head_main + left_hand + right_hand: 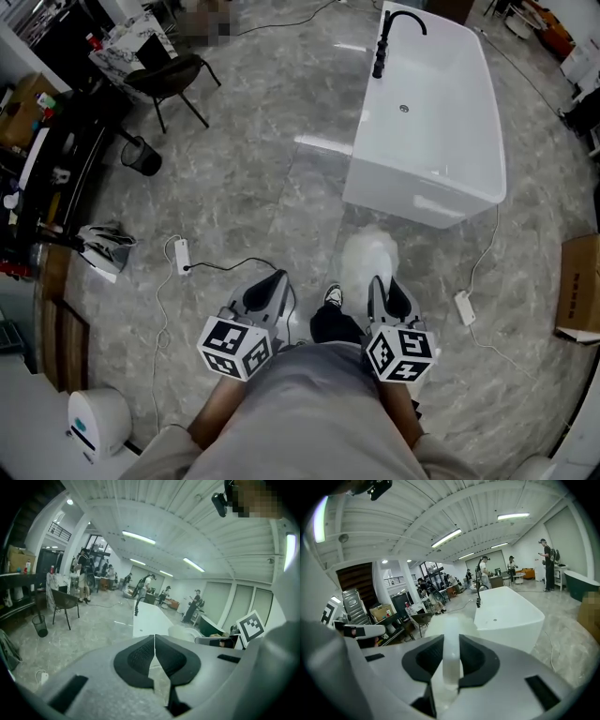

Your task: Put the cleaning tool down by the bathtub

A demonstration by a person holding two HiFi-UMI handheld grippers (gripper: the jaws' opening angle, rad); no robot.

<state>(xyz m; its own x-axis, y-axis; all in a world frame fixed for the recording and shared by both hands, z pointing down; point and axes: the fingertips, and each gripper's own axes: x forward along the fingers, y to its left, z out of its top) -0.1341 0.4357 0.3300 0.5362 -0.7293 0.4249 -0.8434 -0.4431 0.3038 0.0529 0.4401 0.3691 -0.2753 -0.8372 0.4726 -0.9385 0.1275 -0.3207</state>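
A white freestanding bathtub (431, 112) with a black tap (386, 39) stands ahead on the grey marble floor. My right gripper (388, 292) is shut on the white handle of a fluffy white cleaning tool (369, 255), whose head hangs just short of the tub's near end. In the right gripper view the handle (451, 658) runs up between the jaws, with the bathtub (508, 616) beyond. My left gripper (267, 289) is held beside it at waist height, jaws together and holding nothing. The left gripper view shows the closed pads (154, 656) and the tub (149, 618) far off.
A white power strip (182, 255) with a black cable lies on the floor at the left, and a white adapter (465, 307) with a cord at the right. A black chair (171, 79), a bin (142, 156) and dark shelving (52, 178) stand at the left. A cardboard box (578, 289) sits at far right.
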